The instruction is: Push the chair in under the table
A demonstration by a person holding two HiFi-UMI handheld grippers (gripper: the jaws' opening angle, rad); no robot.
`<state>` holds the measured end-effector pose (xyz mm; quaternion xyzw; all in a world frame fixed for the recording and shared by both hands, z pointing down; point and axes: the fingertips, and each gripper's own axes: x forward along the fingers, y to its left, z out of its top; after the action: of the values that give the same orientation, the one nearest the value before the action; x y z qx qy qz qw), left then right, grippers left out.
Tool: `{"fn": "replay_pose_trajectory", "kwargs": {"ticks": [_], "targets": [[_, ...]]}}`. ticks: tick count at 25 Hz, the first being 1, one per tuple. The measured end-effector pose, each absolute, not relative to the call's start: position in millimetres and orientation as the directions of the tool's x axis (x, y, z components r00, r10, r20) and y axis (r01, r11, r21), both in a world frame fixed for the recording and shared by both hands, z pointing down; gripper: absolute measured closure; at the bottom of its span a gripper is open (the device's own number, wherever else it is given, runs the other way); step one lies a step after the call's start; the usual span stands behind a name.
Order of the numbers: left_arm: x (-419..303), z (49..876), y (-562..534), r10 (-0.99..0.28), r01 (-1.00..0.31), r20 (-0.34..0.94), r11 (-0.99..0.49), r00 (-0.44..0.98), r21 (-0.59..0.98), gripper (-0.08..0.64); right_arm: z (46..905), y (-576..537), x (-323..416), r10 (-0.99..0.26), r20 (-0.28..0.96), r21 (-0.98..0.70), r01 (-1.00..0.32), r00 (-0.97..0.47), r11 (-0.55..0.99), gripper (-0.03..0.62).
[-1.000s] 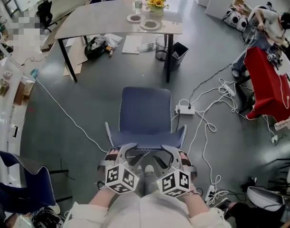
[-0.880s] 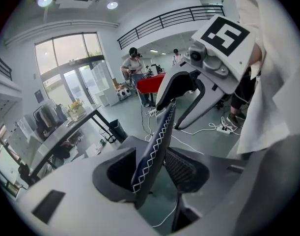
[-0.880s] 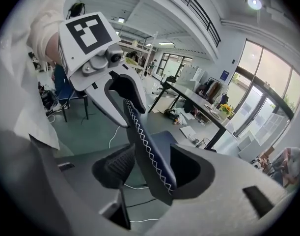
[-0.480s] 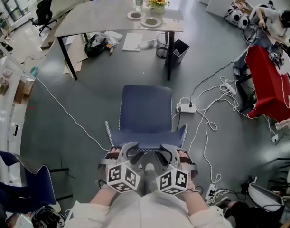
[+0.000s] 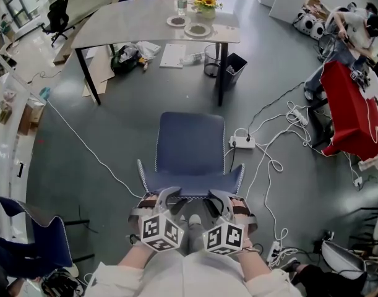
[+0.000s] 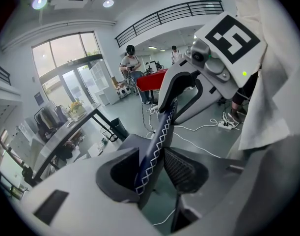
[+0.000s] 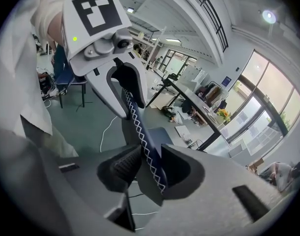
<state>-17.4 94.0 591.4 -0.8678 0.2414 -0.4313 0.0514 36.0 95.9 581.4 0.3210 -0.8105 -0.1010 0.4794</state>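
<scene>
Grippers both on the blue chair [image 5: 190, 147] now! Our left gripper [image 5: 166, 198] clamps the backrest [image 6: 158, 137] along its stitched top rim. Our right gripper [image 5: 214, 198] has just been closing and pinches that same rim alongside. We see the chair standing well apart from the grey table [image 5: 133, 23].

Overhead head view, gripper views share chair [image 5: 190, 147]

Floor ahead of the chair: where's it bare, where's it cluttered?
Bare: floor between chair and table, and left of the chair bar one thin cable. Crowded: power strip and cords right of the chair; bag, papers, bins under and beside the table.
</scene>
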Motion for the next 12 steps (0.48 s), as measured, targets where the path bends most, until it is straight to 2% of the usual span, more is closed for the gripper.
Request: {"fn": "replay_pose_trajectory", "kwargs": {"ticks": [12], "targets": [[-16.2,592.2,93.3,-0.472,-0.405,0.726,-0.868,0.501,-0.286,0.4,584.4,94.6,36.0,-0.618,0.709,0.515,-0.351,-0.338,0.782,0.488]]}}
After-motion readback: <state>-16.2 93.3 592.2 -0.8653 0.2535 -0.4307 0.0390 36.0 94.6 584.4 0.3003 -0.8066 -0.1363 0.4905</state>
